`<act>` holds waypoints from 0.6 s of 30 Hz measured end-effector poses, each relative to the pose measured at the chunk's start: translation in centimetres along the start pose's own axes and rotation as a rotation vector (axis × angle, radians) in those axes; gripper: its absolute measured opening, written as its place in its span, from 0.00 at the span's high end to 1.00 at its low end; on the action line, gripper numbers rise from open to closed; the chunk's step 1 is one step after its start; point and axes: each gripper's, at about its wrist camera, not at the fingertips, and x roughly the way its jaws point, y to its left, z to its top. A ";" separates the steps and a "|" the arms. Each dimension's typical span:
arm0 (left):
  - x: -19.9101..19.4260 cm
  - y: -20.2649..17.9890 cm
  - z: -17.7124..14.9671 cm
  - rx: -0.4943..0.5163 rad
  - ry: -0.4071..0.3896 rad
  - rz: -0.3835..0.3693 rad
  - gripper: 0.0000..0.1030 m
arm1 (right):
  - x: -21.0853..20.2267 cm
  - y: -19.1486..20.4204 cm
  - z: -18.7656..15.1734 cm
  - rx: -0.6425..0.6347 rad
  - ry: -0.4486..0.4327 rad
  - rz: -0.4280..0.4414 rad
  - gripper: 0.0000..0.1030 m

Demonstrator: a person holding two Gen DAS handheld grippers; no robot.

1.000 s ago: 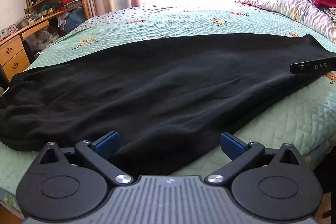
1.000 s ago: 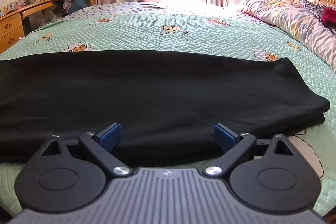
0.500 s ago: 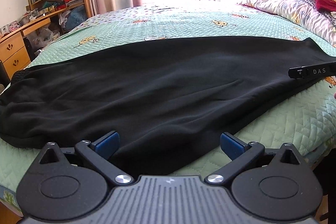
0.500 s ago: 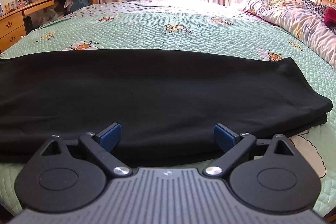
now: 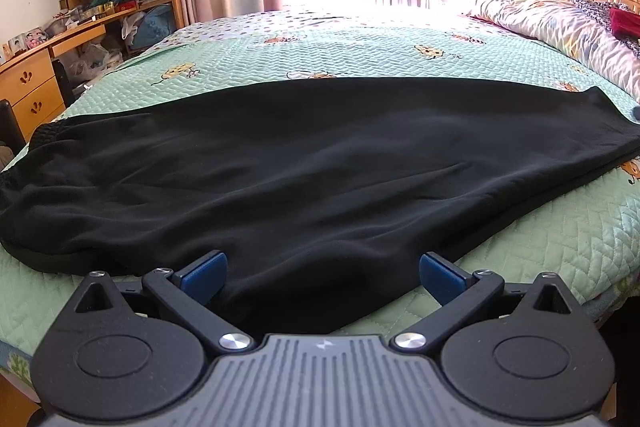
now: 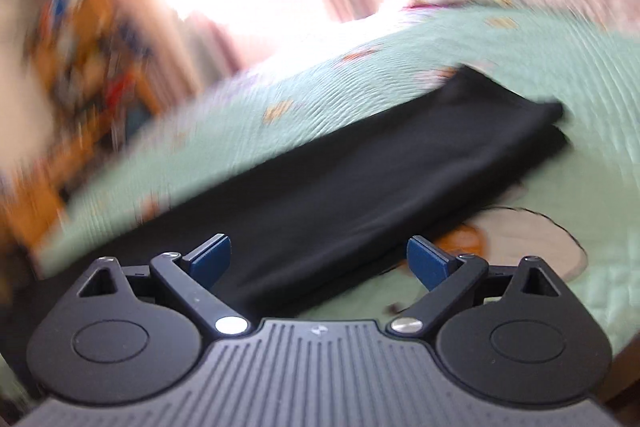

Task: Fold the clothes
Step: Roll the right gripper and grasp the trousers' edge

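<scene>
The bed (image 5: 560, 247) carries black trousers (image 5: 320, 163) laid lengthwise near its front edge, already doubled leg on leg. By my reading the next fold, hem toward waistband, is being set up. The left gripper (image 5: 320, 273) hovers at the near edge, jaws spread and empty; the right gripper (image 6: 318, 259), blurred, is likewise released near the hem.

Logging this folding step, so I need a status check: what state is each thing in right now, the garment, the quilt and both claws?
Black garment: lying lengthwise on the bed, layers stacked at its right end, nothing gripping it.
Green quilt: spread flat under the garment.
Left claw: open, at the garment's near edge.
Right claw: open, empty; view tilted and motion-blurred.
</scene>
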 end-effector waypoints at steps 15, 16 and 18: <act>0.3 -0.5 0.8 0.004 0.036 0.002 0.01 | 5.6 -14.0 4.8 0.619 -0.093 0.132 0.08; 0.4 -0.5 0.9 0.005 0.038 0.003 0.01 | 6.0 -14.1 5.3 0.614 -0.092 0.123 0.08; 0.4 -0.7 1.0 0.009 0.041 0.004 0.01 | 7.0 -14.0 6.3 0.601 -0.082 0.101 0.08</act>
